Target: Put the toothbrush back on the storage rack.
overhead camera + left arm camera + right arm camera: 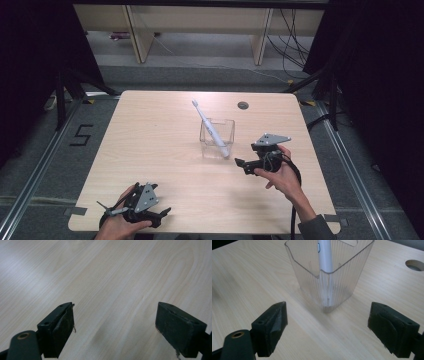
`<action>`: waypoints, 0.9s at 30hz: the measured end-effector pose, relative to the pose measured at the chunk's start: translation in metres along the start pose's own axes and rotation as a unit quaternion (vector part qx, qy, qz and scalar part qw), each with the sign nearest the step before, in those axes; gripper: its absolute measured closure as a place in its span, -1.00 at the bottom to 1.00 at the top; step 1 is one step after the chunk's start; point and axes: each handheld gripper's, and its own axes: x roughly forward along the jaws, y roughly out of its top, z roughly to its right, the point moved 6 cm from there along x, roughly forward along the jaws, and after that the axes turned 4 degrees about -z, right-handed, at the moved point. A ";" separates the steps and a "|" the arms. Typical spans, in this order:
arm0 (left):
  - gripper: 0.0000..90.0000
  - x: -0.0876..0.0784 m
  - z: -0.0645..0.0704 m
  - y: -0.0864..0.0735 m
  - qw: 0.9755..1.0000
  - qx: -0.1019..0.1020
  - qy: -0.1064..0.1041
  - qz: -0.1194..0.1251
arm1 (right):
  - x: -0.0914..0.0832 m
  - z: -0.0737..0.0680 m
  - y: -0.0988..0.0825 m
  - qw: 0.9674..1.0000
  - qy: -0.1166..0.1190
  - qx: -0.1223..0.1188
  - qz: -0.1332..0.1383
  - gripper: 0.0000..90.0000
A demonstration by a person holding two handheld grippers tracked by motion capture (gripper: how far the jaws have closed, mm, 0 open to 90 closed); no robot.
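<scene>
The wooden table (150,145) carries a clear square cup (217,137) near its middle, a white toothbrush (210,127) leaning inside. At the cup's four o'clock, the right gripper (241,163) gapes wide, empty. The left gripper (165,212), at seven o'clock, is spread wide too.

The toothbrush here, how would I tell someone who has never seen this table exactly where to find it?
Start at the pale wooden table and look just right of its middle for the clear ribbed plastic cup. The white toothbrush stands in it, leaning left with its bristle head up above the rim. It is the one slim white stick there; the open right gripper beside it is black.
</scene>
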 end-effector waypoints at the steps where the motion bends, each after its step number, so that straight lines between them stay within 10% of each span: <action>1: -0.67 0.000 0.000 0.000 1.000 0.000 0.002 0.001 | 0.000 0.000 -0.001 1.000 0.001 0.000 -0.002 -0.63; 27: -0.67 -0.002 0.000 0.000 1.000 -0.002 0.000 0.003 | 0.008 -0.006 -0.026 1.000 0.010 0.007 -0.021 -0.62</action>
